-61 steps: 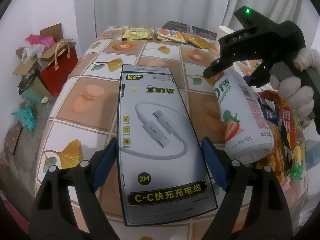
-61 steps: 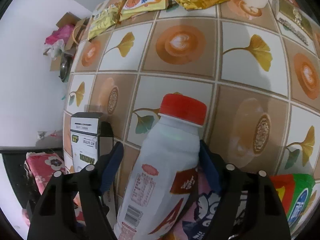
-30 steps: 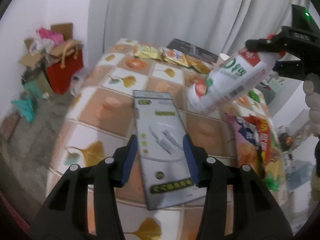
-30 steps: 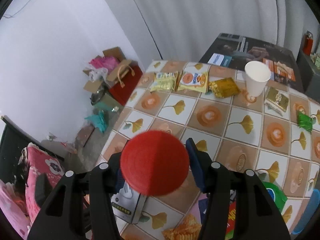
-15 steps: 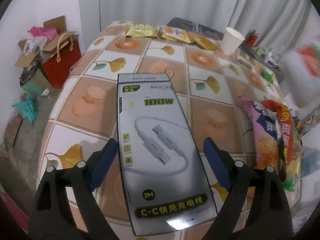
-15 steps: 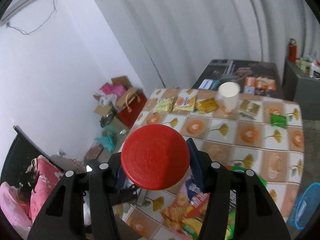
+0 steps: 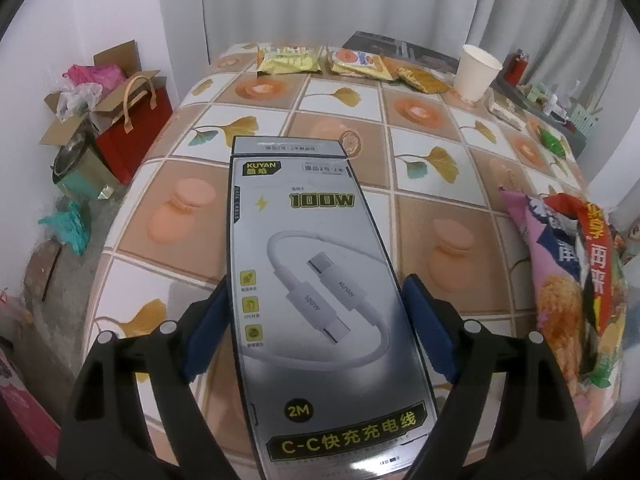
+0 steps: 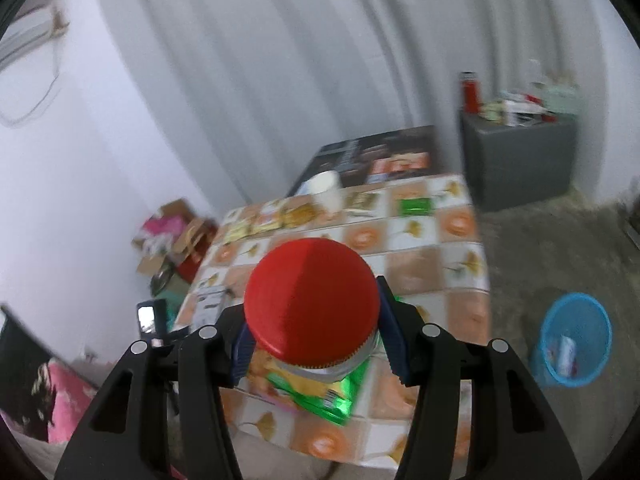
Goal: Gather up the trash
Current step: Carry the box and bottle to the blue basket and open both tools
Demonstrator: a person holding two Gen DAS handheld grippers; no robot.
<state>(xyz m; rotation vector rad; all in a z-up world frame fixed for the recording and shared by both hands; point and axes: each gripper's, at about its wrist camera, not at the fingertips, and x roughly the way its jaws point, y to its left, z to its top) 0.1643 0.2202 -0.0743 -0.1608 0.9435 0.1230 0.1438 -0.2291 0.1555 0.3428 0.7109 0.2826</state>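
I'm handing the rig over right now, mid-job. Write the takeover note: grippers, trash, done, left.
Right gripper: shut on the red-capped bottle, lifted off the table.
Left gripper: jaws have just been opening; they straddle the cable box without clamping it.
Blue bin stands on the floor beside the table, some trash already inside.
Left: bin the bottle, then the cable box, snack bags, far-edge wrappers, paper cup.

The left wrist camera sits low and close over the near end of the counter (image 7: 420, 208), tilted steeply down, facing the curtain. The right wrist camera hangs higher and further back, looking down across the same counter (image 8: 440, 248) toward curtain and floor. Both share the paper cup (image 7: 476, 72) (image 8: 326, 192).
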